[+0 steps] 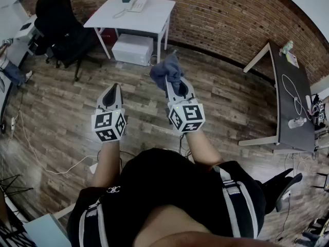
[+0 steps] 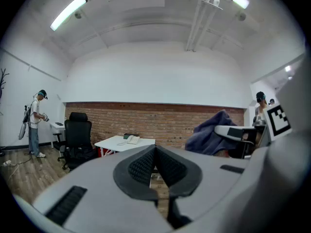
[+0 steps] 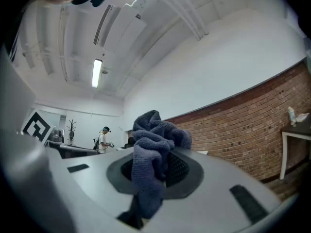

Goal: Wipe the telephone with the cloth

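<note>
A white telephone [image 1: 136, 4] sits at the far edge of a white table [image 1: 149, 19] against the brick wall; it also shows small in the left gripper view as the telephone [image 2: 132, 139]. My right gripper [image 1: 174, 82] is shut on a grey-blue cloth [image 1: 167, 71], which bunches up out of the jaws as the cloth [image 3: 154, 147]. My left gripper [image 1: 111, 91] is shut with nothing in it, its pads [image 2: 146, 165] meeting. Both grippers are held in the air over the wooden floor, well short of the table.
A black office chair [image 1: 61, 27] stands left of the white table, and a white box [image 1: 132, 49] sits under it. A dark desk [image 1: 290, 94] with cables is at the right. Cables trail over the floor at the left. A person [image 2: 35, 123] stands far left.
</note>
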The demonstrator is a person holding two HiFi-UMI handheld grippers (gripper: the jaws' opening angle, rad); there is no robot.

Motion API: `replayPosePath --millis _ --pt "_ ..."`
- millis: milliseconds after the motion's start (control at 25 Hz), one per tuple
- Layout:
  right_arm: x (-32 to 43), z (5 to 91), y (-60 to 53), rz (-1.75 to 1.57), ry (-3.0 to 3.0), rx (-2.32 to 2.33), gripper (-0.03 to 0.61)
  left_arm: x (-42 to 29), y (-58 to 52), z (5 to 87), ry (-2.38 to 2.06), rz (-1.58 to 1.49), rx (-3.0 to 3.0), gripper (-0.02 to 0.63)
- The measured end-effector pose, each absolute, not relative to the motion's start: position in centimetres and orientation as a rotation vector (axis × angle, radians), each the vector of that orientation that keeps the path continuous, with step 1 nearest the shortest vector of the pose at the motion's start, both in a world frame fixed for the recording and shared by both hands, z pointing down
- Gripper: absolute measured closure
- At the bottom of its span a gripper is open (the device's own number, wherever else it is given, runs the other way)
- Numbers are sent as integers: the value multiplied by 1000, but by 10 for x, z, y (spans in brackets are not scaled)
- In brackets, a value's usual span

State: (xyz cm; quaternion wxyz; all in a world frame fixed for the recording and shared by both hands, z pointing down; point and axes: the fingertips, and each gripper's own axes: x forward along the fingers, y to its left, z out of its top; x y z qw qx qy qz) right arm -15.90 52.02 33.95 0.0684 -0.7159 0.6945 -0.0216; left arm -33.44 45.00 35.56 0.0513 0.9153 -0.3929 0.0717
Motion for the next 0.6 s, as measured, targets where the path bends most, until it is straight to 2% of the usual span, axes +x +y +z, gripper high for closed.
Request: replayPosePath --millis 600 --pt "-109 351 509 -92 2145 -2071 532 -283 450 360 -1251 221 2785 620"
